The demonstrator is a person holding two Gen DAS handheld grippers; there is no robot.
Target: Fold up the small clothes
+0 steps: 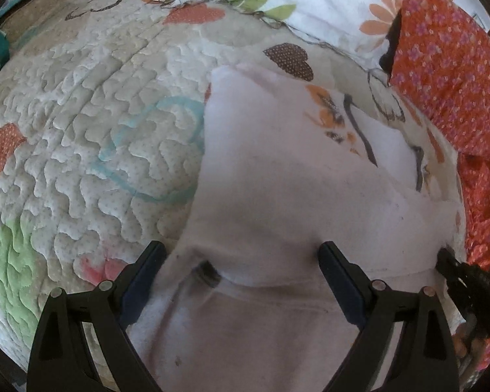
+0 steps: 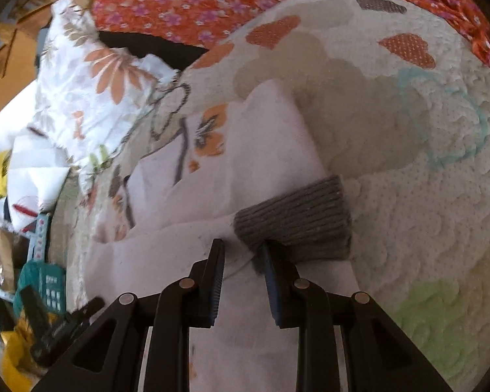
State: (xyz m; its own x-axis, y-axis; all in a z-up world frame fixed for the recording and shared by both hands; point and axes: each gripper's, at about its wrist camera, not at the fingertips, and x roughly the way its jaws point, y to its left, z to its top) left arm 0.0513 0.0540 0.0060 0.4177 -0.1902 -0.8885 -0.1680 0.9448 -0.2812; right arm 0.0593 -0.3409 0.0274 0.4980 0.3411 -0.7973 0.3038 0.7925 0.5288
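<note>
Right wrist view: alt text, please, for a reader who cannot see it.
The right claw, nearly closed, sits at the grey ribbed cuff of a pale pink garment spread on a quilted bedspread. Floral fabrics lie behind.

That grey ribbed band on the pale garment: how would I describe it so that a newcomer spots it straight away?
Start at the quilted bedspread with heart patches that fills the right wrist view. On it lies a pale pink garment with an orange butterfly print. At the garment's near end, just ahead of the right gripper, sits the grey ribbed knit cuff, the only dark, corded piece among smooth pale cloth.
</note>
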